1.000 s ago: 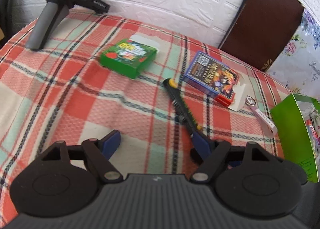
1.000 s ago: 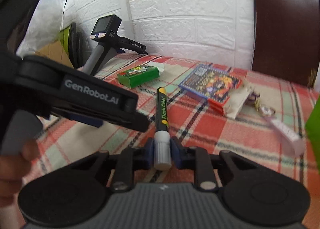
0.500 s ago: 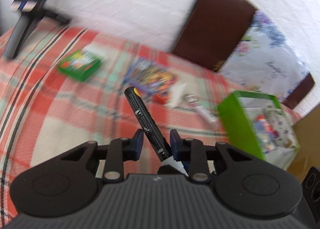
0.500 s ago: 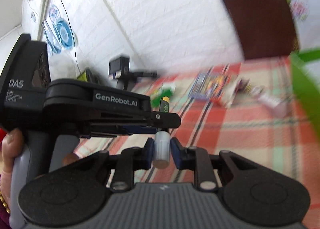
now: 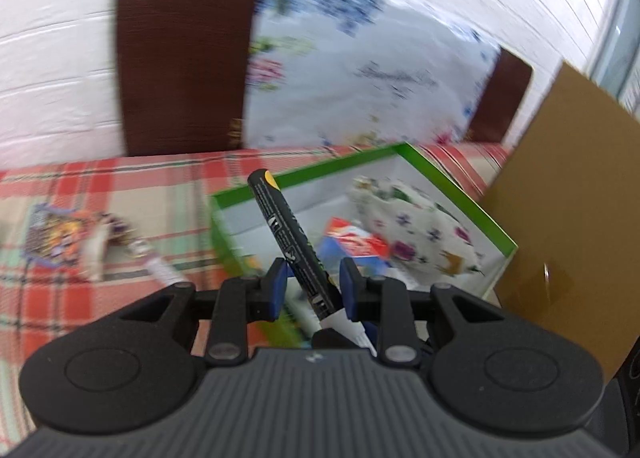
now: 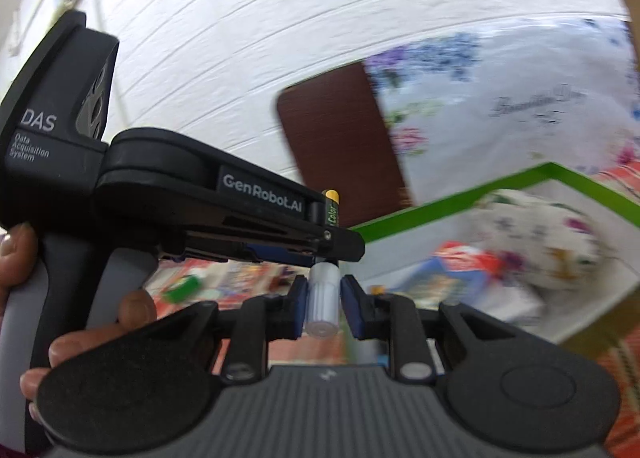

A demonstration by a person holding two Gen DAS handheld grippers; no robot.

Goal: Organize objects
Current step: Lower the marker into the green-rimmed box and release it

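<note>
A black marker (image 5: pixel 294 246) with a yellow end and a white cap (image 6: pixel 322 306) is held by both grippers at once. My left gripper (image 5: pixel 311 290) is shut on its black barrel; it tilts up to the left. My right gripper (image 6: pixel 323 308) is shut on the white cap end. The marker hangs above the near corner of an open green box (image 5: pixel 460 193), also in the right wrist view (image 6: pixel 460 197). The left gripper's body (image 6: pixel 200 213) crosses the right wrist view. The box holds a floral pouch (image 5: pixel 416 230) and a red and blue pack (image 5: pixel 356 246).
On the plaid tablecloth (image 5: pixel 80 185) to the left lie a blue card box (image 5: pixel 52 234) and a pale tube-like item (image 5: pixel 156 262). A brown chair back (image 5: pixel 184 57) and a floral cloth (image 5: pixel 360 69) stand behind. A cardboard sheet (image 5: pixel 568 193) stands right of the box.
Both grippers have carried the marker right, from above the open tablecloth to over the green box. The left gripper, open a second ago, closed on the barrel.
</note>
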